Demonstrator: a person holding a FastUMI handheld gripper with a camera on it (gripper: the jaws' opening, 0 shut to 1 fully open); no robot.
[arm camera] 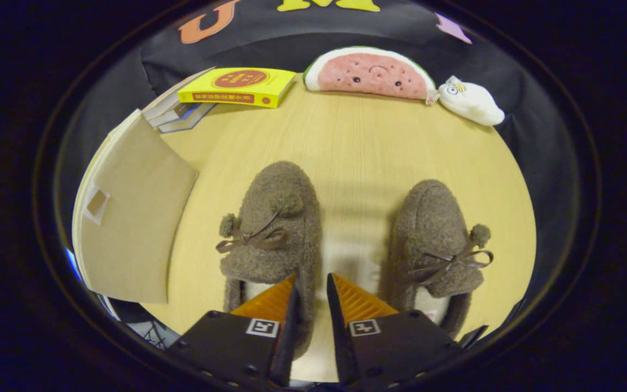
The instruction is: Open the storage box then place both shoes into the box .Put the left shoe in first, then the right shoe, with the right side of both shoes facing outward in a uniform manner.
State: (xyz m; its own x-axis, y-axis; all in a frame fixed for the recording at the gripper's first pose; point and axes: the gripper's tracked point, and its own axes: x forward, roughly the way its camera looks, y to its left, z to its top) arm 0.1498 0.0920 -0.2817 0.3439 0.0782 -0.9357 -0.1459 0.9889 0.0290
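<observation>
Left shoe (270, 228) has its heel wall between narrowly parted fingers (270, 302), contact unclear.

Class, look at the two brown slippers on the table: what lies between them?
In the gripper view, bare wooden table separates the left slipper from the right slipper; the gripper fingertips point into that gap, slightly apart.

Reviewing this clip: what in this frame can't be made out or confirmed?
- Left shoe: its heel and inner wall lie behind the tool's fingers, so whether the narrowly parted fingers pinch that wall cannot be told.
- Right shoe: its heel is hidden behind the tool's body.
- Storage box: only its flat lid shows; its near end runs out of sight, and its inside is hidden.
- Books under the yellow book: mostly covered by it.
</observation>
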